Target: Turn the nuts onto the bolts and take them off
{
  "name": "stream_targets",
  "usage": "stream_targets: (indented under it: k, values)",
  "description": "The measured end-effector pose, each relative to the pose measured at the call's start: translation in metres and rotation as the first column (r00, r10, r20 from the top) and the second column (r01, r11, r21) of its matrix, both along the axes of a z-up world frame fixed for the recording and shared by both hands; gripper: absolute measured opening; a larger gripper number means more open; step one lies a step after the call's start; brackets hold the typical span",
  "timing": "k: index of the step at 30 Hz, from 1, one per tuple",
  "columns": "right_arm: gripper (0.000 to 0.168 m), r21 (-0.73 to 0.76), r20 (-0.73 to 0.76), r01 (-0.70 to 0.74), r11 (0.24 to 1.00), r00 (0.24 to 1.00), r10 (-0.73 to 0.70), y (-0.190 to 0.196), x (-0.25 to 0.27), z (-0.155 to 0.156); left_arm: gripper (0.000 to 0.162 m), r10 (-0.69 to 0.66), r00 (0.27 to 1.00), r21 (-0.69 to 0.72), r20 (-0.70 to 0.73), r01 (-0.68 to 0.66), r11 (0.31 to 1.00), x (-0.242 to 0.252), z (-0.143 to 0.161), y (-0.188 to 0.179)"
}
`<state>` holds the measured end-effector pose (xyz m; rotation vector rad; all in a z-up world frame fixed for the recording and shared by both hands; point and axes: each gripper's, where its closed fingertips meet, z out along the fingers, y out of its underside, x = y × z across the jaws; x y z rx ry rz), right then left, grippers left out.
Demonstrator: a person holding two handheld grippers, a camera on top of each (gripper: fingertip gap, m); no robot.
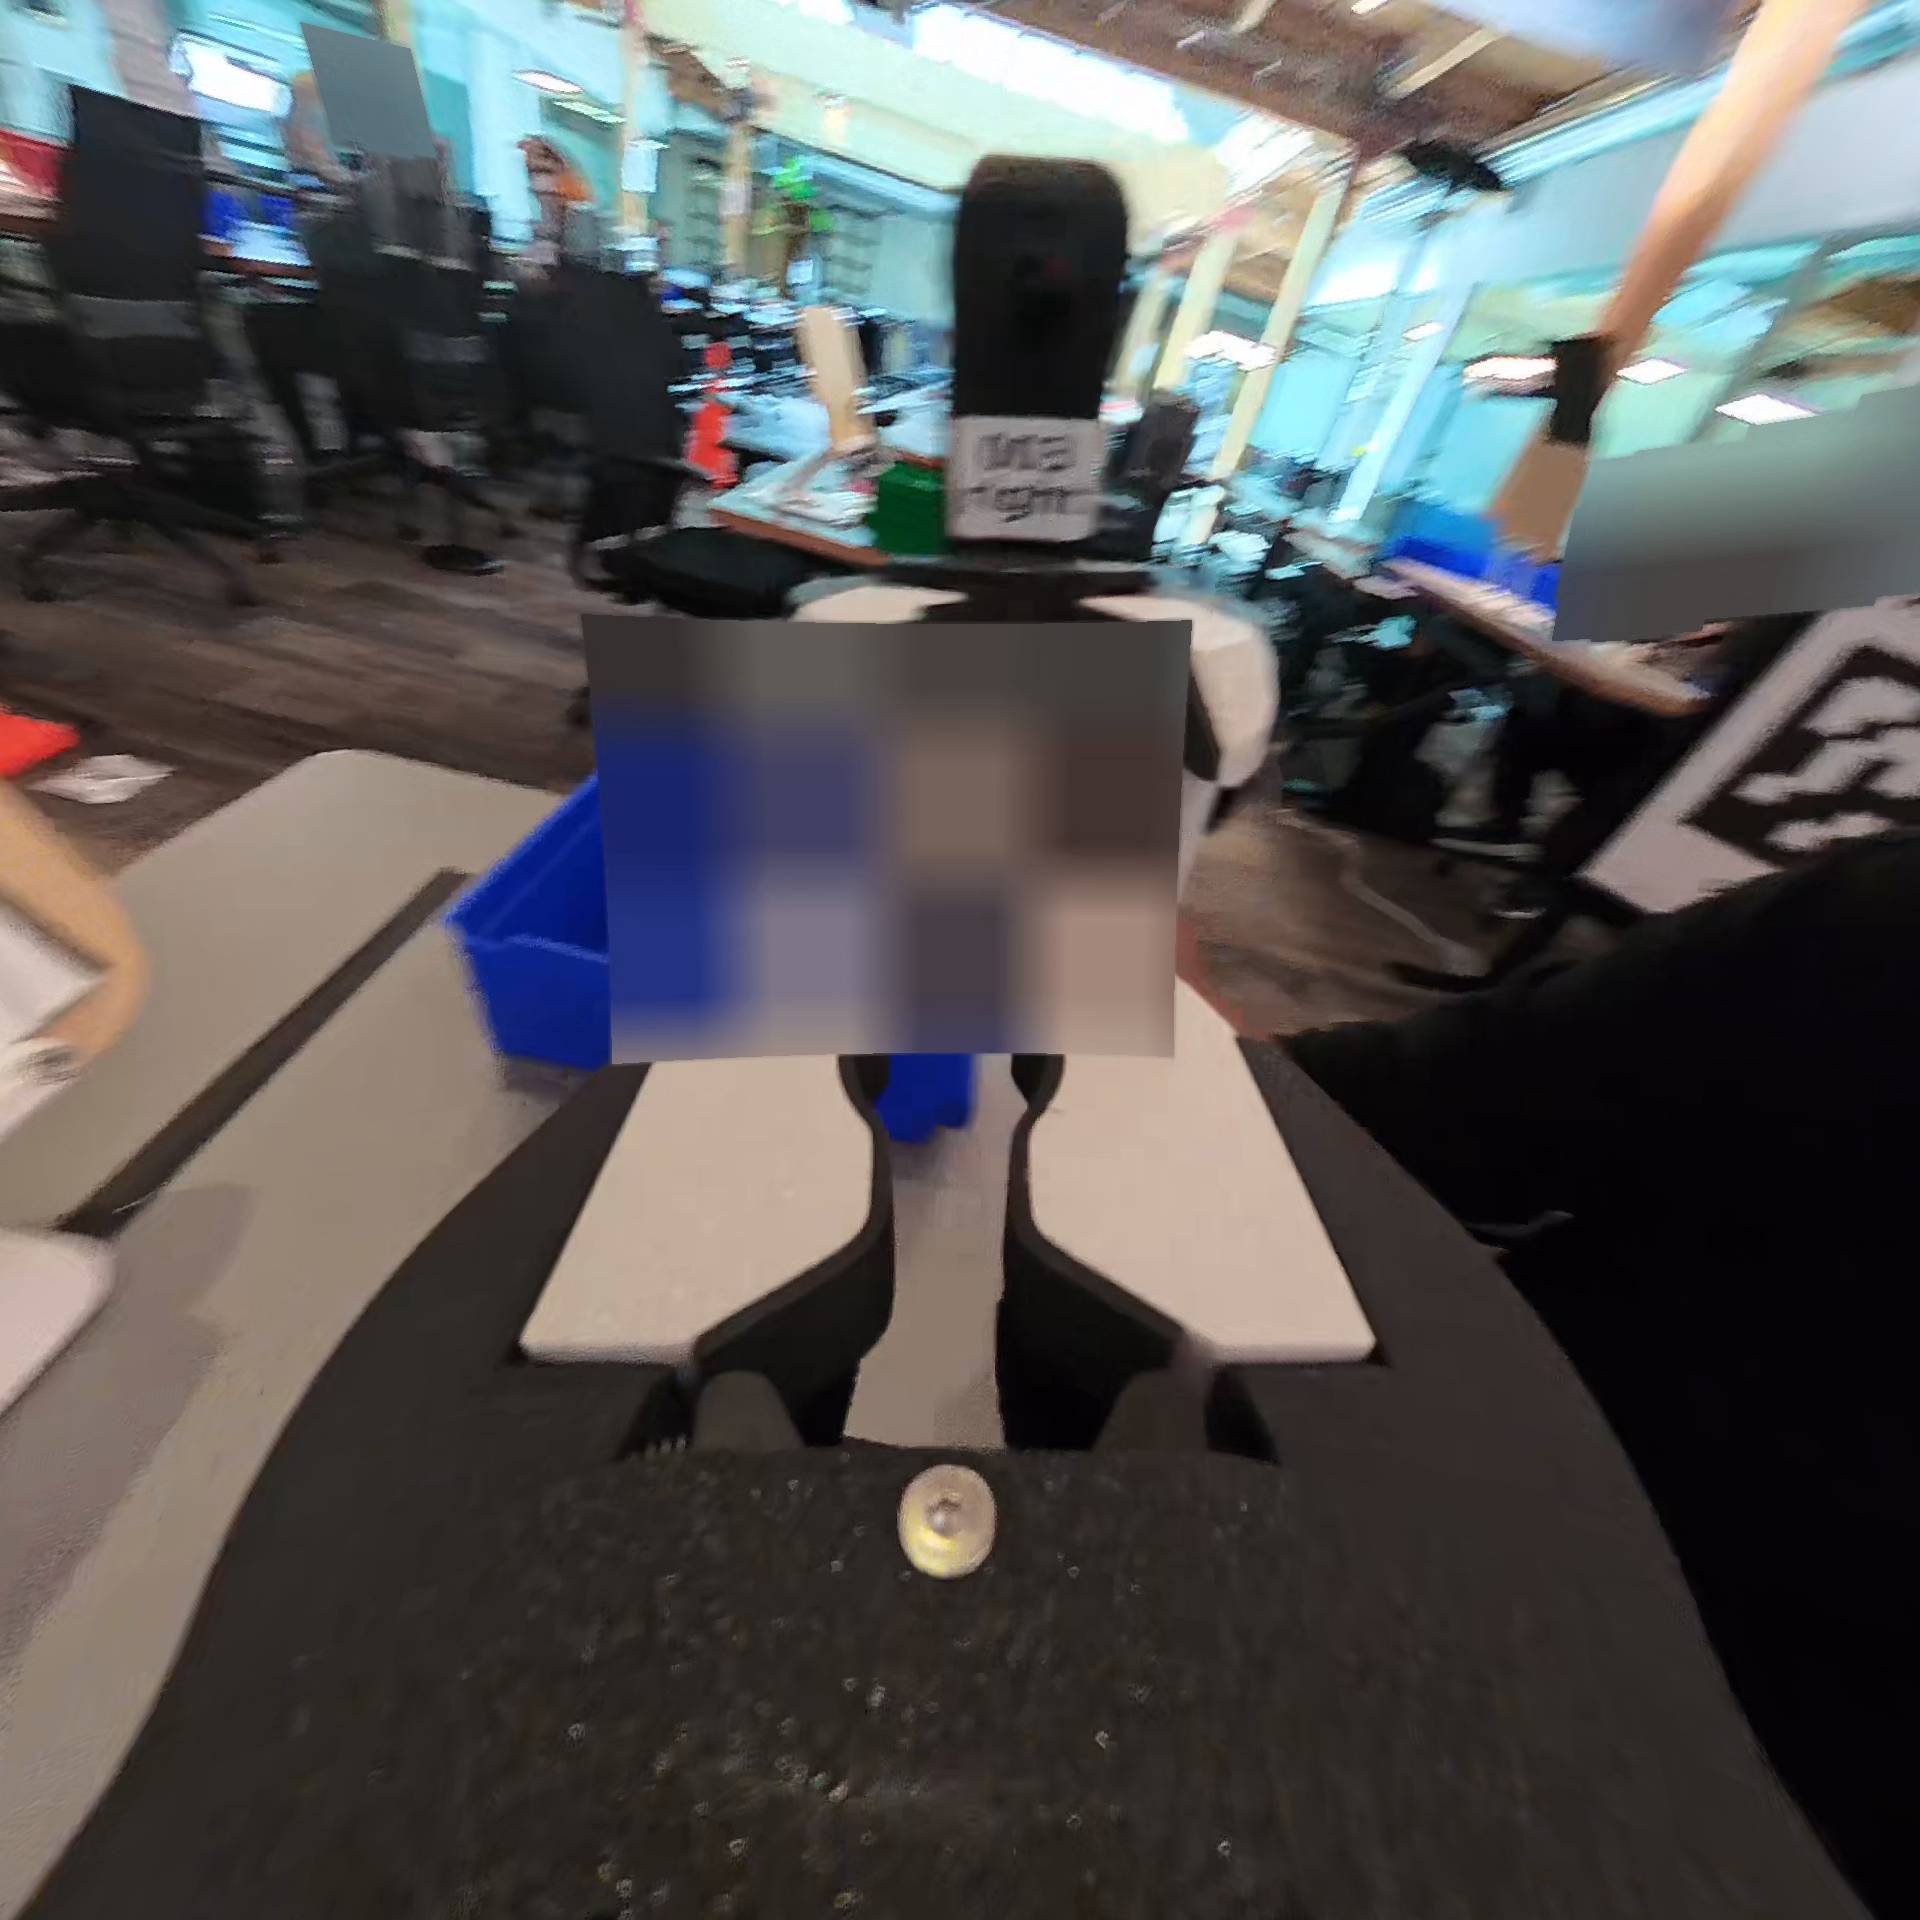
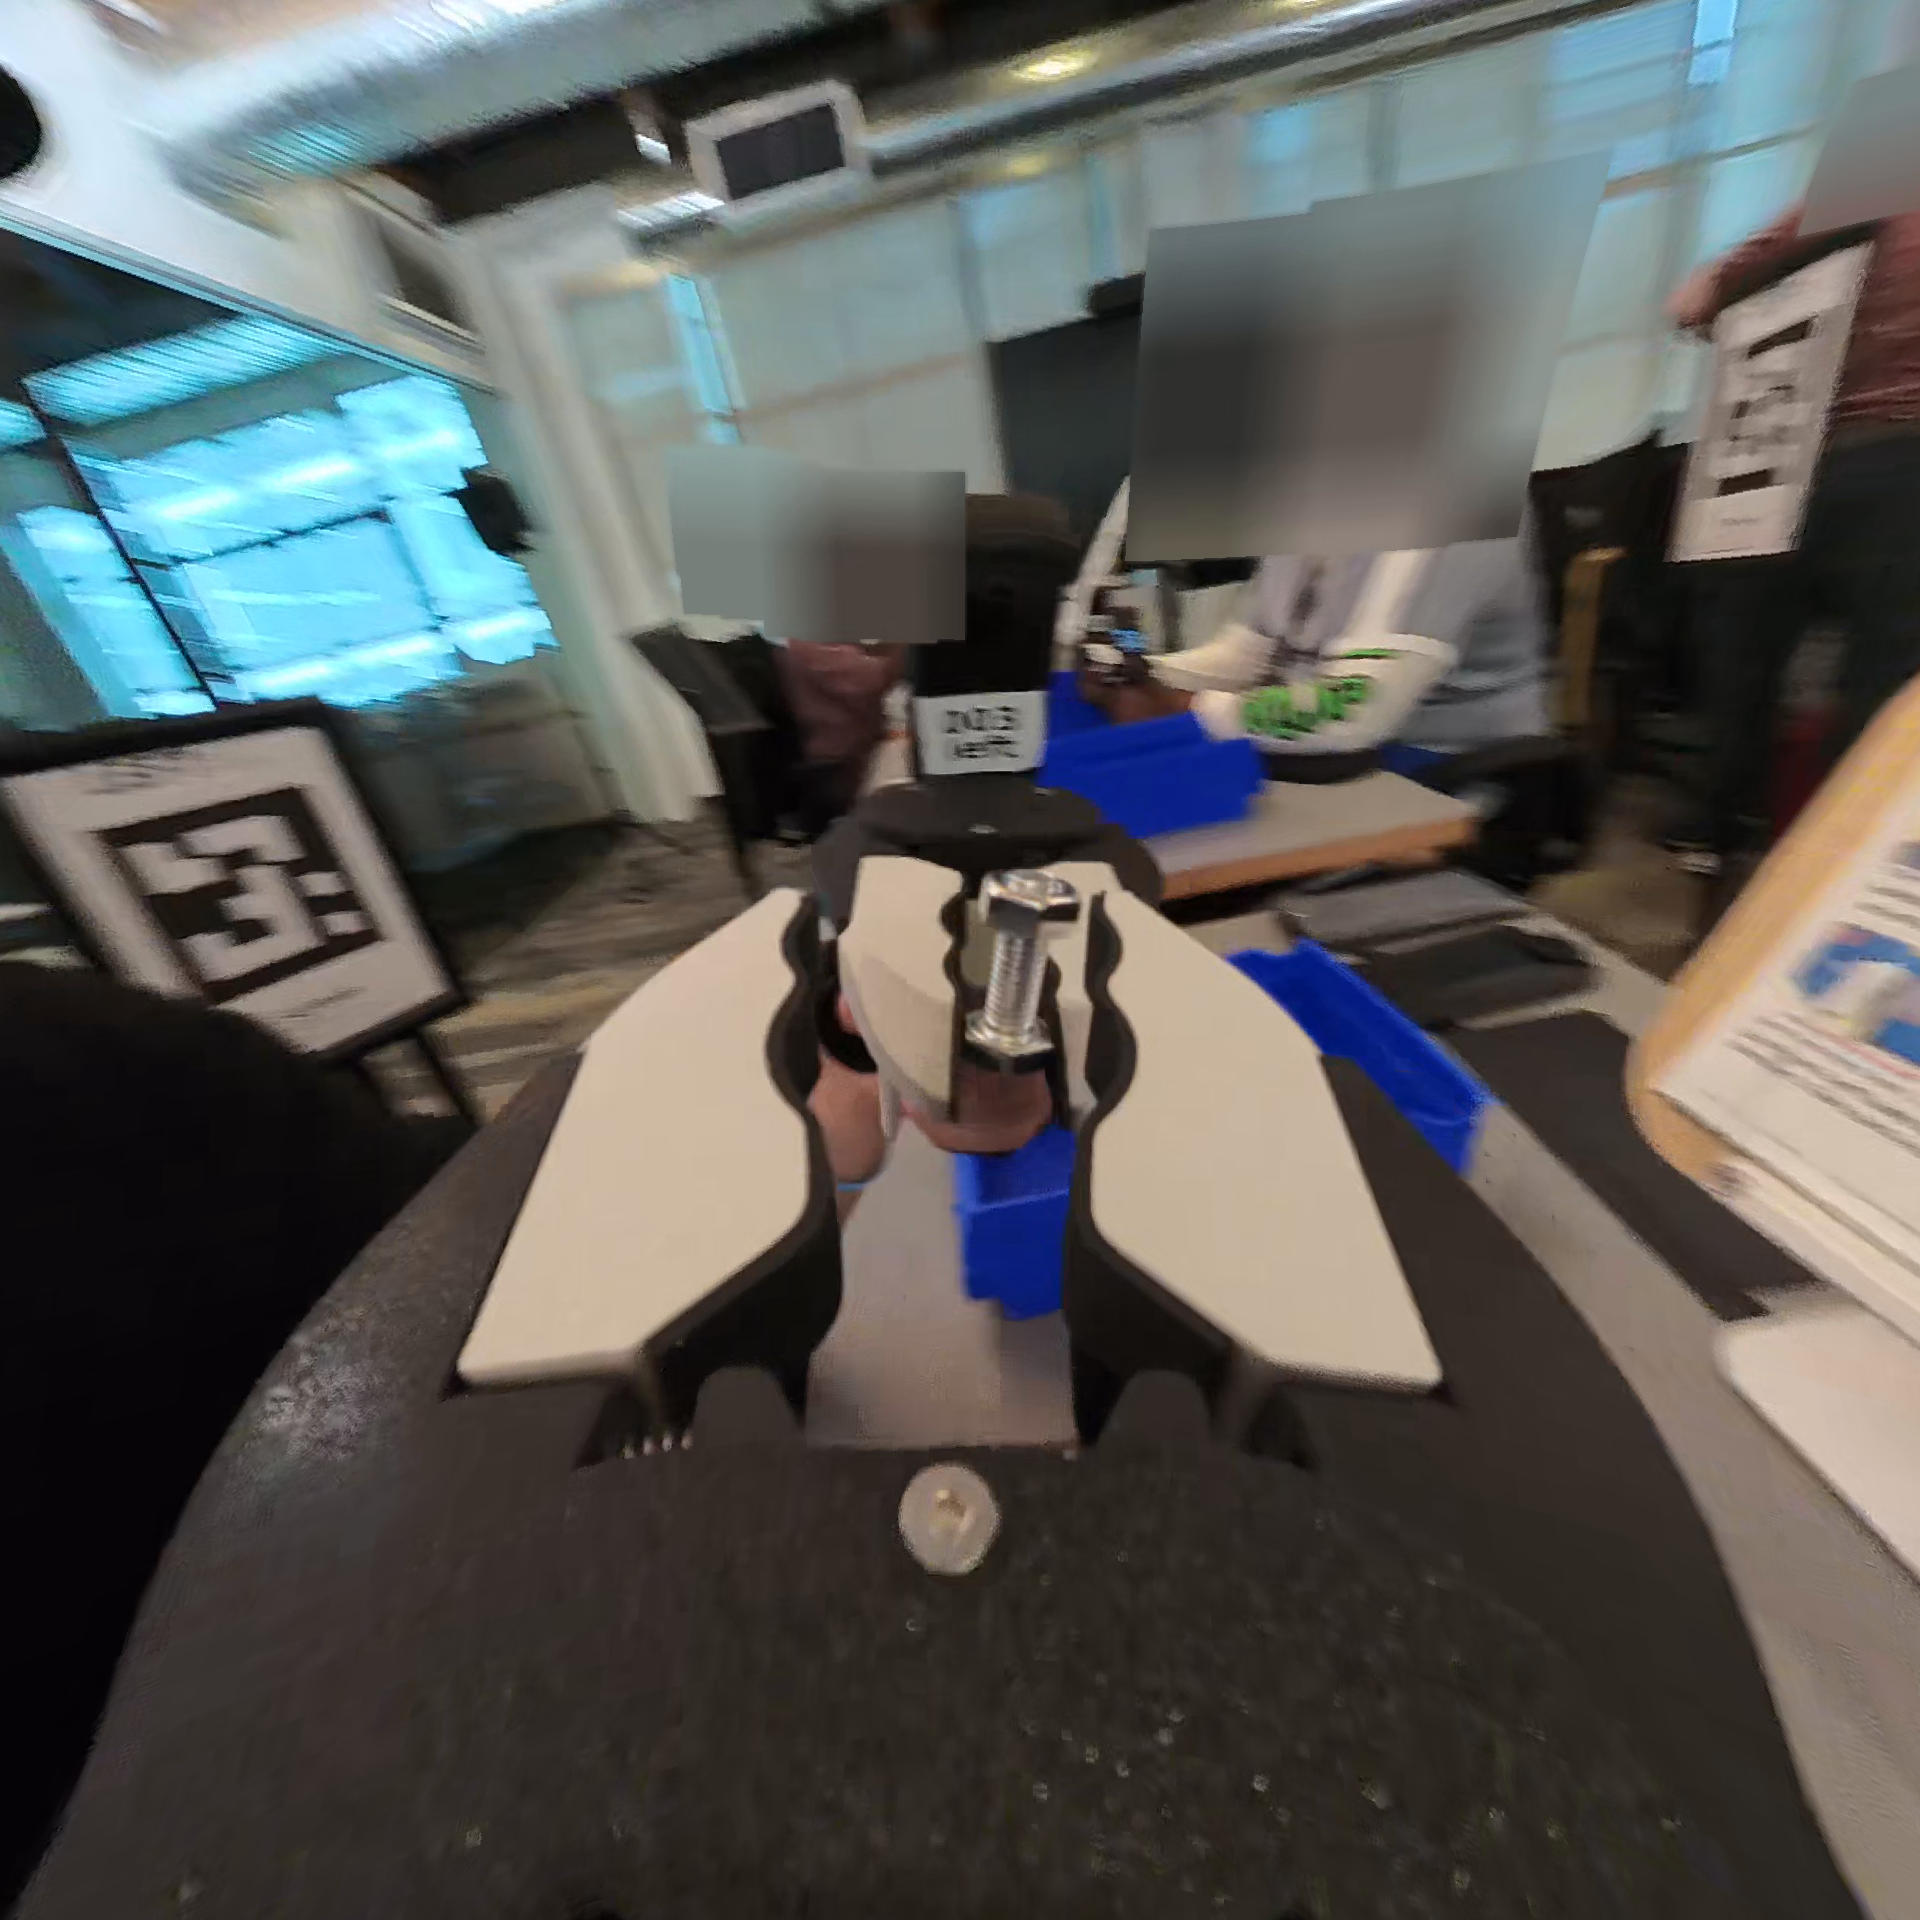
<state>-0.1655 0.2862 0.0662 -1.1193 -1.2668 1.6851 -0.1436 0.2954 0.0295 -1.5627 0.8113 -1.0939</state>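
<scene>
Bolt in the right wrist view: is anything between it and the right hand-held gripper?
Yes. The left hand-held gripper clamps the bolt; its fingers flank the shank on both sides, inside the right hand-held gripper's open fingers. The nut looks exposed.

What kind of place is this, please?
Probably an open office or workshop: office chairs beside long desks, blue bins on worktables, and a printed marker board standing on the floor.
</scene>
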Motion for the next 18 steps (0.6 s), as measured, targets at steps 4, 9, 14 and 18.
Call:
stream_targets:
  k: [4, 9, 14, 18]
  values:
    - [0.051, -0.149, -0.058, -0.264, 0.953, 0.964, 0.258, -0.010, 0.011, 0.000, 0.018, -0.186, 0.977, -0.049, 0.107, 0.192, 0.980, 0.009, 0.007, -0.022]
    - [0.025, -0.298, -0.150, -0.411, 0.862, 0.912, 0.383, -0.005, 0.016, 0.005, 0.018, -0.206, 0.976, -0.067, 0.074, 0.211, 0.975, 0.015, -0.002, -0.021]
    - [0.034, -0.365, -0.134, -0.386, 0.847, 0.923, 0.362, 0.012, 0.012, -0.004, 0.018, -0.176, 0.982, -0.086, 0.067, 0.181, 0.980, 0.014, -0.008, -0.012]
    - [0.046, -0.318, -0.068, -0.312, 0.895, 0.949, 0.307, 0.013, 0.003, -0.015, 0.018, -0.170, 0.983, -0.081, 0.063, 0.174, 0.981, 0.013, -0.008, -0.011]
